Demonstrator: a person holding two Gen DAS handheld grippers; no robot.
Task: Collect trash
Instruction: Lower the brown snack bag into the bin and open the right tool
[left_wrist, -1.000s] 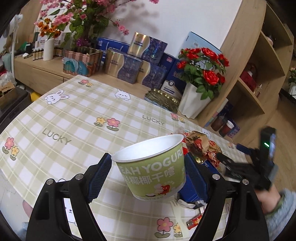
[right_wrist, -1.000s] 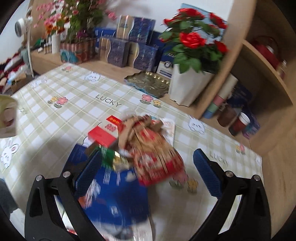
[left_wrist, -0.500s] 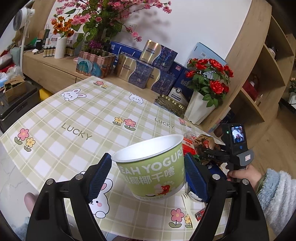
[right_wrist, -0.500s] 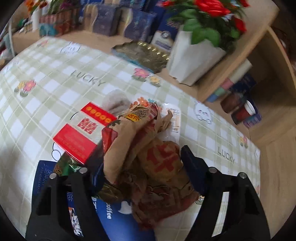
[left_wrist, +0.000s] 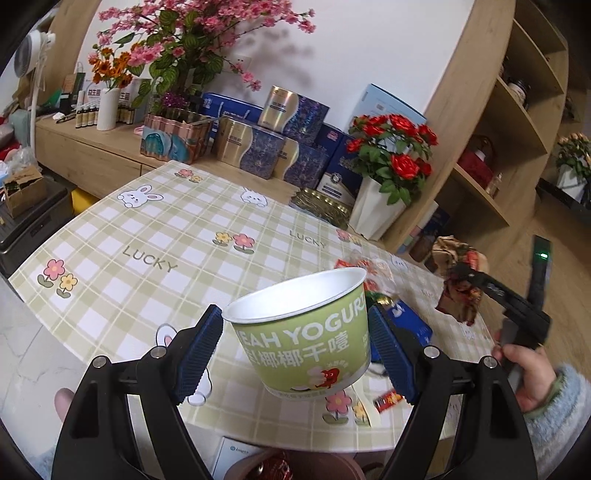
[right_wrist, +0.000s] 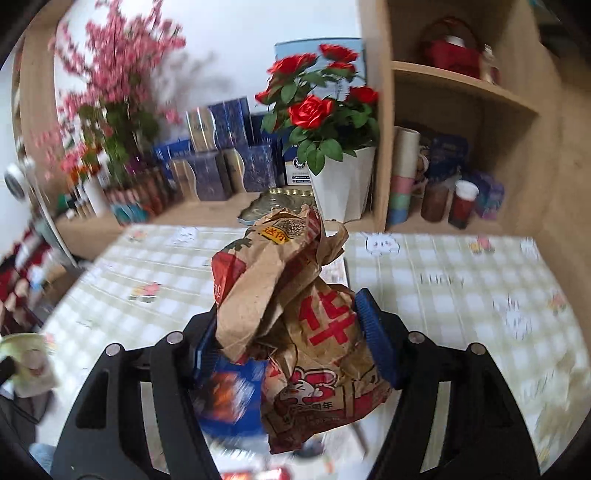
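Red roses (right_wrist: 310, 110) behind crumpled bag (right_wrist: 295, 332)

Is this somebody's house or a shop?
Most likely a home living or dining room: a table with a green checked bunny tablecloth, red roses in a white pot, and wooden shelves of household odds and ends.

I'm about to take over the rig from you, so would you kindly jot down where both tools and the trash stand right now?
Left tool: shut on the green yogurt cup, held above the near table edge.
Right tool: shut on the crumpled brown paper bag, lifted clear of the table.
Still on the table: a blue packet, a red wrapper by the near edge, and more scraps behind the cup.
A bin with some trash in it sits below the table edge.
Done: cup and bag picked up. Left: drop both, then collect the rest.
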